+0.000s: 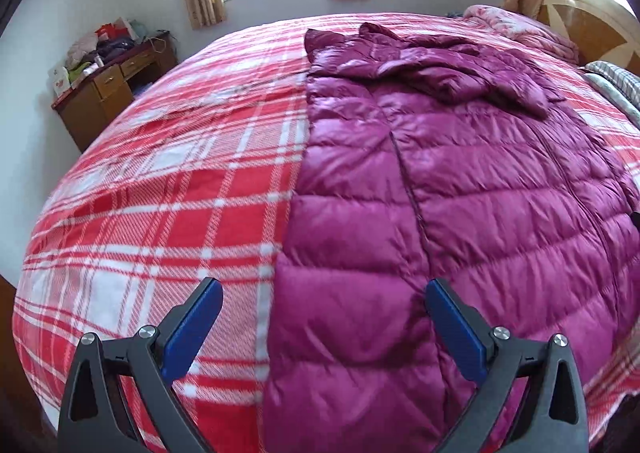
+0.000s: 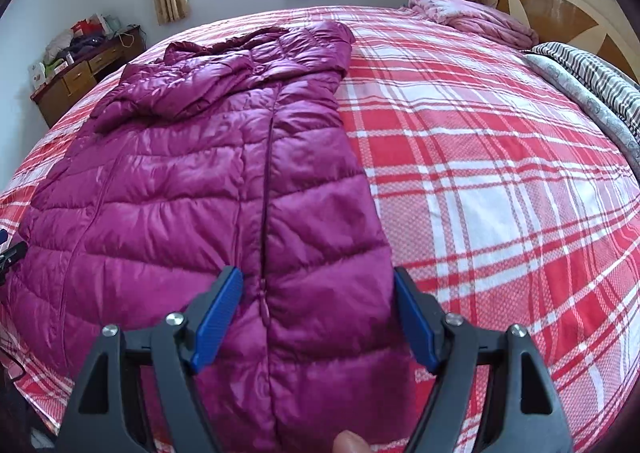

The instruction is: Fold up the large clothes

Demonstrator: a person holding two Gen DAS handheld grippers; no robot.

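Magenta coat (image 1: 460,181) lay lengthwise, hood away from you; your left gripper (image 1: 324,301) and right gripper (image 2: 318,289) hovered open above its hem.

You find no readable text, label, brand or number anywhere; red mark on white box (image 1: 60,83) on counter (image 1: 108,93) too blurred.

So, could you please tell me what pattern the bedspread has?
The bedspread is a red and white plaid, clearest in the right wrist view.
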